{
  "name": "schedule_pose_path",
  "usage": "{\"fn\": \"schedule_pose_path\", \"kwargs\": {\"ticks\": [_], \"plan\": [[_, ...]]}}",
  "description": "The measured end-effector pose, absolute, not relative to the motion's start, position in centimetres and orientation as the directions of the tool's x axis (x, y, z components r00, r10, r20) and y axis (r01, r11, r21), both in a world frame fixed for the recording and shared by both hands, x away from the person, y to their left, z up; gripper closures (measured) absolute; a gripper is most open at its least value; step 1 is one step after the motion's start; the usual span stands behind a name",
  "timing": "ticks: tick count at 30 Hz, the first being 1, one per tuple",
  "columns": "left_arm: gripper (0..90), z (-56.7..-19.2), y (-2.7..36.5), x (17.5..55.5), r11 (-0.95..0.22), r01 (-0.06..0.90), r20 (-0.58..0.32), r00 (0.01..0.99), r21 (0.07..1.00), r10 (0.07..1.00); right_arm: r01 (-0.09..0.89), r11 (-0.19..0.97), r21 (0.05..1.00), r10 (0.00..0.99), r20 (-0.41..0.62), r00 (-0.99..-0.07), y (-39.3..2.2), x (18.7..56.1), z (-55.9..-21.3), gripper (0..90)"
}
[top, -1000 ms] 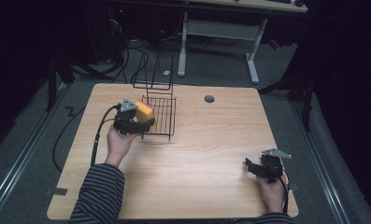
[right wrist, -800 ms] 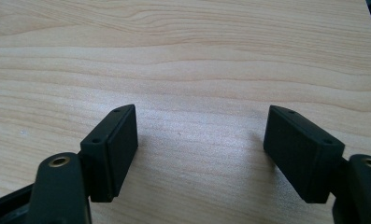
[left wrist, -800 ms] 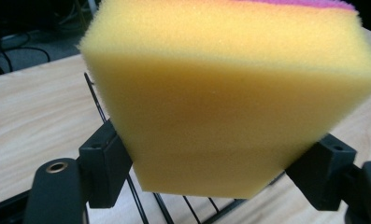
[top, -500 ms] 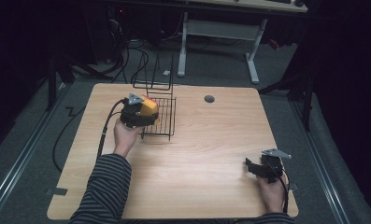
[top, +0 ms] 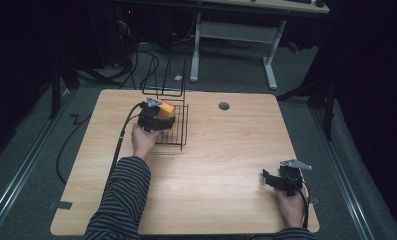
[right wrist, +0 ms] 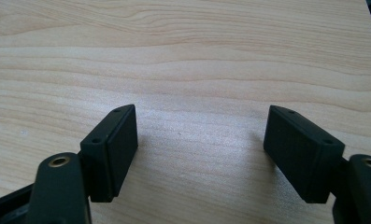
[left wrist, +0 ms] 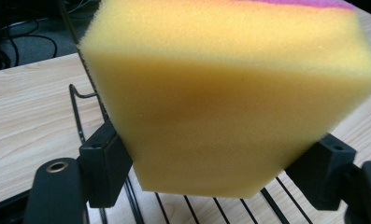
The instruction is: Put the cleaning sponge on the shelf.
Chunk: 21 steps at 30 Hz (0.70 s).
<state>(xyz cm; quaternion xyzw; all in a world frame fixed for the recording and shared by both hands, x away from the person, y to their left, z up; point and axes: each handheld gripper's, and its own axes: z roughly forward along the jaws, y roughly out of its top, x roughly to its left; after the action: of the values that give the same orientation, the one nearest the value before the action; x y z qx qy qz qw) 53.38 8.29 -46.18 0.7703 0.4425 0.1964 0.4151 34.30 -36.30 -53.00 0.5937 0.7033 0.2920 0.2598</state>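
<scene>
My left gripper [top: 161, 116] pinches the sponge [left wrist: 230, 93] over the rack [top: 178, 135]; right gripper [right wrist: 202, 154] spread, nothing between. No writing readable.

Wire rack [top: 172, 131] walls hem left claw [top: 158, 117]; table [top: 226, 150] elsewhere open.

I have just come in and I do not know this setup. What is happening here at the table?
A person holds a claw in each hand. The left claw is shut on a yellow sponge and holds it over the black wire rack at the far side of the wooden table. The right claw is open, with nothing between its jaws, low over the table's near right corner.
</scene>
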Motion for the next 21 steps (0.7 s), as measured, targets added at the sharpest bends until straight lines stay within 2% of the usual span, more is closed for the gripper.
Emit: {"fn": "schedule_pose_path", "kwargs": {"ticks": [12, 21], "plan": [[23.6, -47.1, 7.77, 54.09, -0.256, 0.542, -0.081, 0.52, 0.8, 0.85, 0.683, 0.125, 0.72, 0.987, -0.019, -0.161, -36.31, 34.31, -53.0, 26.4], [23.0, -47.12, 7.54, 54.11, -0.275, 0.534, -0.059, 0.526, 0.8, 0.848, 0.683, 0.125, 0.72, 0.987, -0.019, -0.161, -36.31, 34.31, -53.0, 26.4]]}}
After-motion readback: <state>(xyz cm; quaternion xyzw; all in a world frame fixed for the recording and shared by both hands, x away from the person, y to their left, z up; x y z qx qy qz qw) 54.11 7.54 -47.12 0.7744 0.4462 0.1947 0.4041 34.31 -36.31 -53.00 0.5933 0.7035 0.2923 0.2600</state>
